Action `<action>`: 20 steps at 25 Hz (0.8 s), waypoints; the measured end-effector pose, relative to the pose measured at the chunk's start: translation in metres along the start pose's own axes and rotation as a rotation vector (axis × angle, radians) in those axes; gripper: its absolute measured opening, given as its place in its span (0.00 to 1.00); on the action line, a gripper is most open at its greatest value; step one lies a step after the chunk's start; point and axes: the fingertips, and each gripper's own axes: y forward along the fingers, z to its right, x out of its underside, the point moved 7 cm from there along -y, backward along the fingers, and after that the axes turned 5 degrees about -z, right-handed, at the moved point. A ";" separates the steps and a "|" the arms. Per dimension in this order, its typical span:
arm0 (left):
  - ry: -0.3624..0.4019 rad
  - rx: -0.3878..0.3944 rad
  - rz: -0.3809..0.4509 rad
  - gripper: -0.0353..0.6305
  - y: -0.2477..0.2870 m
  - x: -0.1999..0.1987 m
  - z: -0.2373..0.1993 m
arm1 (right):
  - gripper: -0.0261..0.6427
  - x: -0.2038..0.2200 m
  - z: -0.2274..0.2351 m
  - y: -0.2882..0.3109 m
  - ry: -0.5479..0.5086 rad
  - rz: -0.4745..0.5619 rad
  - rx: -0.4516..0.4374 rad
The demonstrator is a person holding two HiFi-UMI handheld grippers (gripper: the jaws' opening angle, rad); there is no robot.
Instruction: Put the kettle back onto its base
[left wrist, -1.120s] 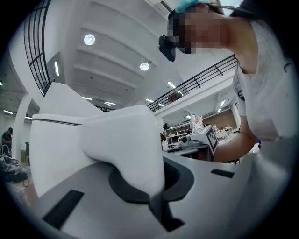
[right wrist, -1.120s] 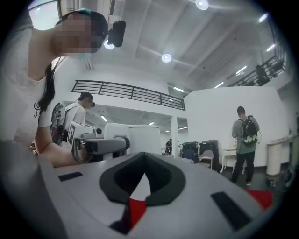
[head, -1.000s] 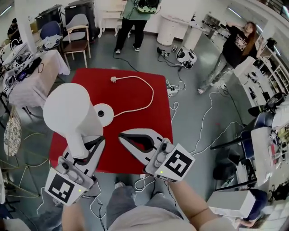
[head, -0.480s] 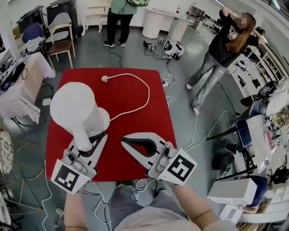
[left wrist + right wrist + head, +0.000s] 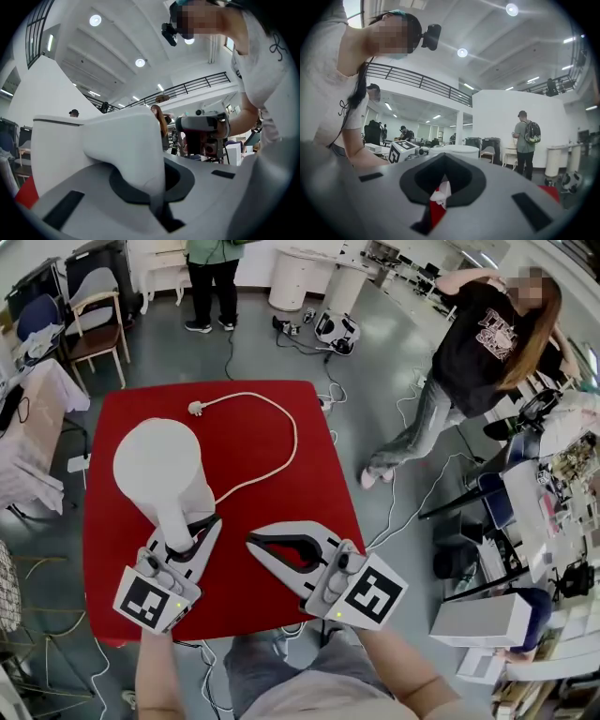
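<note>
Kettle (image 5: 157, 465), white: sitting over the red table's (image 5: 281, 362) left (its base hidden beneath), left gripper's (image 5: 190, 526) jaws pinching its handle. Cord (image 5: 293, 432) is looping far right. Right gripper (image 5: 255, 542) is hovering alongside, jaws pressed together, empty.

Bright, even light from round ceiling lamps (image 5: 95, 20) above the left tongs (image 5: 187, 529) and right tongs (image 5: 251, 540) leaves only faint shadows beneath them on the red worktop (image 5: 262, 442), fisheye edges bend and darken, and the kettle (image 5: 124, 145) in the left tongs looks blurred.

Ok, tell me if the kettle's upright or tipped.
Upright: the kettle shows its round top to the head view, handle clamped in the left hand-held gripper.
</note>
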 end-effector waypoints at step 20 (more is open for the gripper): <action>0.001 0.071 -0.094 0.07 0.007 0.023 -0.012 | 0.05 -0.008 0.016 0.028 0.052 -0.028 0.011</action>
